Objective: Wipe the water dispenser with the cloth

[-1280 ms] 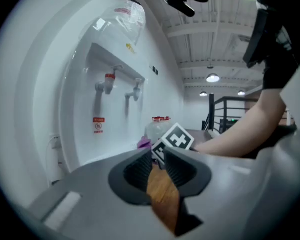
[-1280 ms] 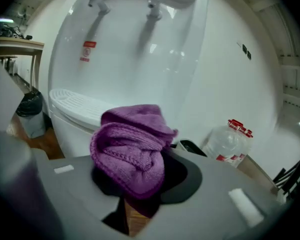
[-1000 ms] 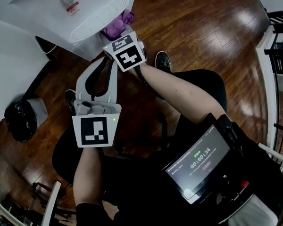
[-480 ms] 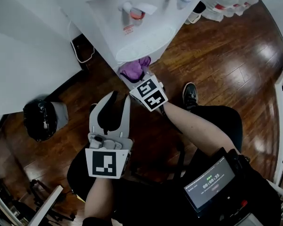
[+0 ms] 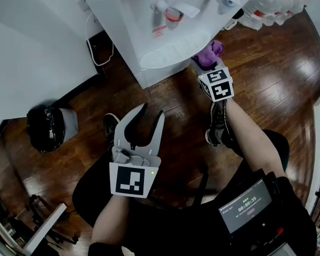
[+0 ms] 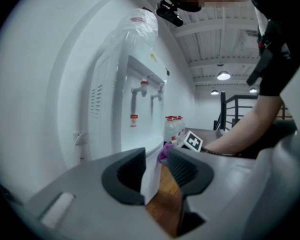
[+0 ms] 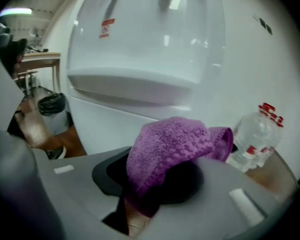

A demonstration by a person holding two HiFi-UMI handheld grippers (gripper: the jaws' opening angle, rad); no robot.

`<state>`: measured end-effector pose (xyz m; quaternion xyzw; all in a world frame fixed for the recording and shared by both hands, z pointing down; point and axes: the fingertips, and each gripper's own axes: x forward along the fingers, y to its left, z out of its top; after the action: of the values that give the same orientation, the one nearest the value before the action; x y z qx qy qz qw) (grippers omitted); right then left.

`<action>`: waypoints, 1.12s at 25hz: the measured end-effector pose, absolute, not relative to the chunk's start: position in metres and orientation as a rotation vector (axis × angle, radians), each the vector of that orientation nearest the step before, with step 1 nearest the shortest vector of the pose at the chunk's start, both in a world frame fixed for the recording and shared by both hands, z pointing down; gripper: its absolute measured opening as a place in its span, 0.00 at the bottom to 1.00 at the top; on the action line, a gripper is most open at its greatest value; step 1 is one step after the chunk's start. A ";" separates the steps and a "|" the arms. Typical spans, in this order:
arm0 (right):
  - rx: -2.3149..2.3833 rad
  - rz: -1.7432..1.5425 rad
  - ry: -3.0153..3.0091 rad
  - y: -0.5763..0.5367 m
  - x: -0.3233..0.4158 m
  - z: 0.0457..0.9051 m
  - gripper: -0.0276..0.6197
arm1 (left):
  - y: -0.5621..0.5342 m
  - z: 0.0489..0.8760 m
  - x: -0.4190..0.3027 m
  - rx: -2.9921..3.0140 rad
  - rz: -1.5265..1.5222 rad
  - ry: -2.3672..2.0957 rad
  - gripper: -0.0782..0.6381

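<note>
**Operator:** What is the state of the near unit?

**Technician:** The left hand-held gripper [image 5: 151, 111] is held low over the wooden floor [image 5: 256, 73], short of the machine. Its jaws have just been opening and now stand slightly apart, with nothing between them.

**Operator:** And the working unit?

**Technician:** The right hand-held gripper [image 7: 155, 184] is pinching the purple cloth [image 7: 170, 149]. The cloth bulges over and ahead of the jaws. It sits just beside the right end of the drip ledge [image 5: 173, 52] of the water dispenser [image 5: 144, 20]. Contact cannot be confirmed.

**Operator:** What are the handling properties?

**Technician:** By judgement, the cloth is light, soft and limp. It folds readily and should not scratch. Grip it at the bunched middle, as here, so that a padded fold leads. The dispenser shell looks hard and smooth. The taps [image 5: 161, 6] protrude and may snag loose fabric.

**Operator:** What is beyond it?

**Technician:** Bottles [image 7: 255, 134] stand to the right of the dispenser.
</note>
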<state>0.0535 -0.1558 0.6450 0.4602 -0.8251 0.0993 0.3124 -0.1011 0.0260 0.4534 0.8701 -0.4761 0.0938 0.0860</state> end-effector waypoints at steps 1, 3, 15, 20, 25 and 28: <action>1.290 0.303 -2.123 -0.160 0.064 0.648 0.23 | 0.026 0.455 -0.101 2.590 0.286 -1.414 0.30; 1.401 0.378 -2.081 -0.161 0.058 0.647 0.23 | 0.025 0.456 -0.104 2.574 0.289 -1.424 0.30; 0.556 -0.105 -2.503 -0.033 -0.181 0.654 0.24 | 0.024 0.451 -0.104 2.571 0.262 -1.434 0.30; 0.464 -0.136 -2.420 -0.047 -0.130 0.695 0.24 | 0.023 0.461 -0.093 2.574 0.294 -1.381 0.30; 0.588 -0.157 -2.245 -0.100 -0.045 0.726 0.24 | 0.019 0.472 -0.081 2.573 0.345 -1.329 0.30; 0.685 -0.093 -2.157 -0.125 -0.005 0.736 0.23 | 0.013 0.476 -0.077 2.562 0.351 -1.319 0.30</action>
<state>-0.0054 -0.1250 0.7364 0.2739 -0.8623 -0.0371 0.4243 -0.0773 0.0129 0.4759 0.8763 -0.4512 0.1199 0.1190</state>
